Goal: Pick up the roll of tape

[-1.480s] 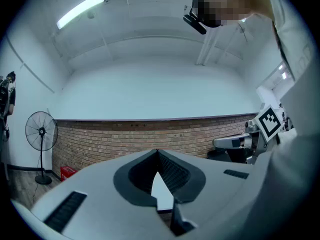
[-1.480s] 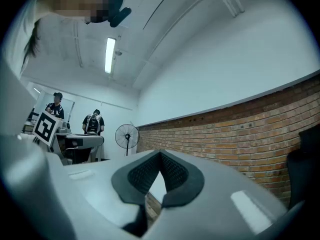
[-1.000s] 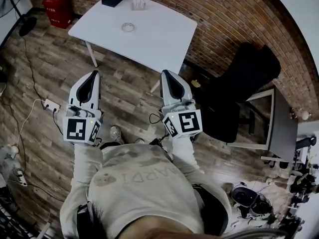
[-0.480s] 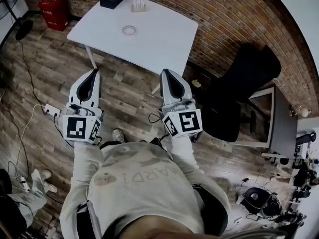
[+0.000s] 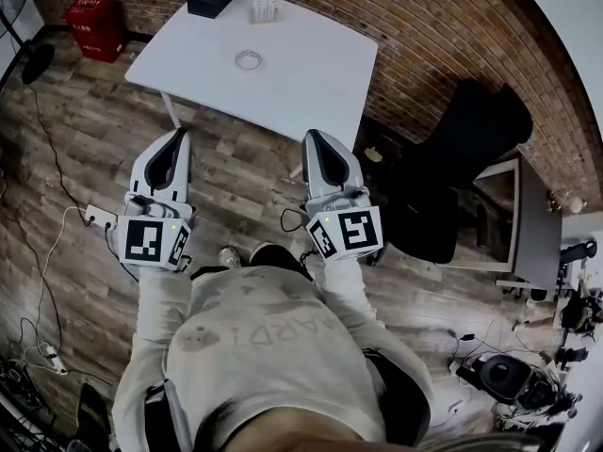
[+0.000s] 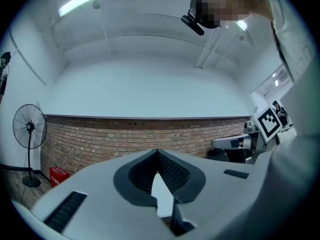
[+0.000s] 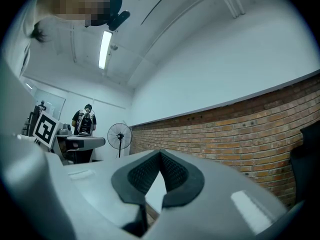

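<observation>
Tape (image 5: pixel 247 59) lay on table (image 5: pixel 316 83) at 12 o'clock, well apart from my tools. I read left gripper (image 5: pixel 176 139) and right gripper (image 5: pixel 314 141) both closed, empty.

A smooth, matt white top is seen on the table (image 5: pixel 311 83). The floor (image 5: pixel 85 158) is laid in worn wood planks and the wall (image 5: pixel 424 26) in rough brick. The left gripper (image 5: pixel 175 137) and right gripper (image 5: pixel 315 139) are shelled in smooth grey plastic, with ribbed matt black pads (image 6: pixel 170 172).

Head view looks steeply down; gripper views face the brick wall (image 6: pixel 125 134)
</observation>
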### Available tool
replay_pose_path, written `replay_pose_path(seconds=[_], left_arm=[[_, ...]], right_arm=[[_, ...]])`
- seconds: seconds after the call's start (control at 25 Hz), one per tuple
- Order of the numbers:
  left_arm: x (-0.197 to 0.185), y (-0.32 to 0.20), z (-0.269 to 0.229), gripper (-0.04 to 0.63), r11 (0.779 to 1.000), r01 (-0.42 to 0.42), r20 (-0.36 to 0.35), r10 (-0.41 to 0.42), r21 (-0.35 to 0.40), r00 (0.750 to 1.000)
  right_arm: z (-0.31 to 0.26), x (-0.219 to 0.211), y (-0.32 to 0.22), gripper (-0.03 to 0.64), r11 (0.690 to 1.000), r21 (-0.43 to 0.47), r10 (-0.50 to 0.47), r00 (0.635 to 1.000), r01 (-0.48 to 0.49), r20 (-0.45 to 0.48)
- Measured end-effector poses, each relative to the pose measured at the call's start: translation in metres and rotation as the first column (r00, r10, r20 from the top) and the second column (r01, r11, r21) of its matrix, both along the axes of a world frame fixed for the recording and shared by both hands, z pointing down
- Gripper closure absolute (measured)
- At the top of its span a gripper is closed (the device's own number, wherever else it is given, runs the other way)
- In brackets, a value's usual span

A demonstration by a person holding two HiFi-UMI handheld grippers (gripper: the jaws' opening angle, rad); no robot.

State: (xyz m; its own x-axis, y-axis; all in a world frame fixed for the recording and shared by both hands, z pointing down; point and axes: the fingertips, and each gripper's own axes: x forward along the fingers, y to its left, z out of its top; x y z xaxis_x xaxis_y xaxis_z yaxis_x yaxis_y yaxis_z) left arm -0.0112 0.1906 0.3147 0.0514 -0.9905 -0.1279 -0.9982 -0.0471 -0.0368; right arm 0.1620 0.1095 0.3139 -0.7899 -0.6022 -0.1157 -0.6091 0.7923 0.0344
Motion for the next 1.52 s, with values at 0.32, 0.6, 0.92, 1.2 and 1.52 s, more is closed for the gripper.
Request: replay_pose_path(seconds=[0.32, 0.6, 0.92, 1.2, 1.52], left_arm=[[-0.024, -0.016, 0.011, 0.589, 1.000, -0.002, -0.022, 0.002, -0.020, 1.000], [-0.052, -0.046, 0.019, 0.589, 0.999, 0.020, -0.029, -0.021, -0.034, 0.999], [-0.093, -0.106, 0.014, 0.589, 0.999, 0.043, -0.020, -0.044, -0.024, 0.999], [-0.122, -0.160, 0.003, 0.589, 0.998, 0.064, -0.014, -0.065, -0.011, 0.998], [-0.134, -0.230, -0.007, 0.589, 0.999, 0.053, 0.003, -0.053, 0.015, 0.999]], right_arm=[[0.011, -0.022, -0.017, 0.607, 1.000, -0.027, 0.008, 1.000, -0.008, -0.018], [0.018, -0.051, -0.052, 0.606, 1.000, -0.029, -0.010, 0.999, 0.009, -0.031], [0.014, -0.096, -0.118, 0.607, 0.999, -0.023, -0.041, 0.999, 0.040, -0.024], [0.004, -0.130, -0.176, 0.607, 0.997, -0.018, -0.070, 0.997, 0.069, -0.016], [0.003, -0.146, -0.245, 0.607, 0.997, -0.028, -0.068, 0.998, 0.068, -0.012]])
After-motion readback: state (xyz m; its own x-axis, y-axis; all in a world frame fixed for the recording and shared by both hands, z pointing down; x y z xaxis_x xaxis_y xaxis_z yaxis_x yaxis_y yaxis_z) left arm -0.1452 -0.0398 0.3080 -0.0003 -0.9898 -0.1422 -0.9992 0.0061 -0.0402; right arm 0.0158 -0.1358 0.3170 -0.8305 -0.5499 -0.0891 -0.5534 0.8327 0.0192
